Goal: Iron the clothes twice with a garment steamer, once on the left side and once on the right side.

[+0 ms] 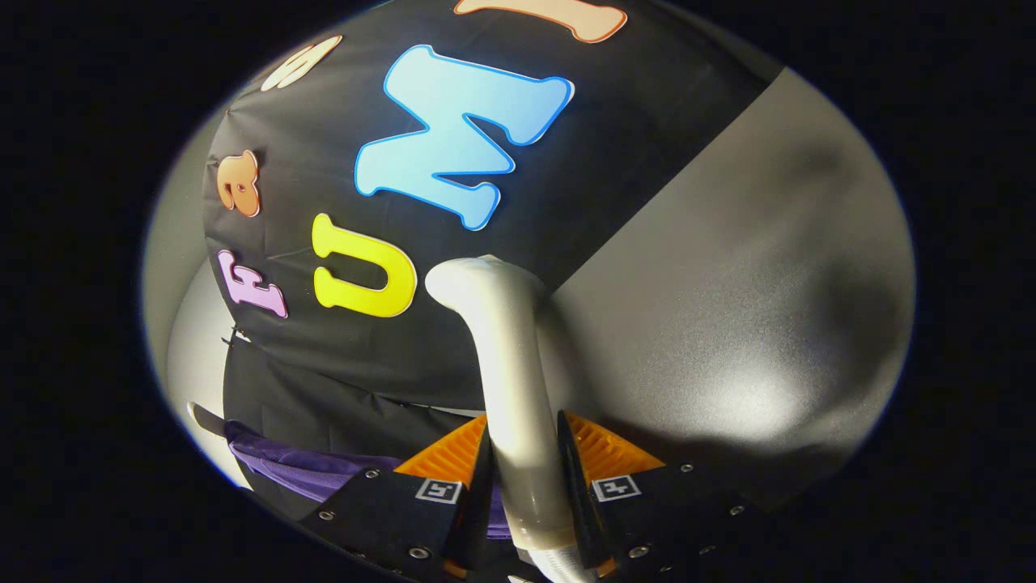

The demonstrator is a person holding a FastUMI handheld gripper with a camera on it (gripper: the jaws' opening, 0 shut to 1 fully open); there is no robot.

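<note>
The black cloth wall (324, 356) of the booth takes up the far side of the scene, hanging in loose folds. Beside it, beyond the claw's right finger, spreads a plain grey panel (728, 283), smooth and matte, with a soft bright patch of light low on it and a darker shadow higher up.

A purple garment (299, 465) lies bunched low against the foot of the black cloth, just ahead of the claw's left finger and partly hidden behind it. A dark strap or band runs out from its outer end.

The garment steamer (506, 364) is a pale, cream-coloured handle that rises from between the fingers and curves over at its far end into a rounded head, which points toward the black cloth. At its near end a ribbed hose joins it.

The claw (522, 470) is closed on the steamer's handle: both fingers (599, 461) press against its sides, one on each flank, holding it upright along the fingers' line.
</note>
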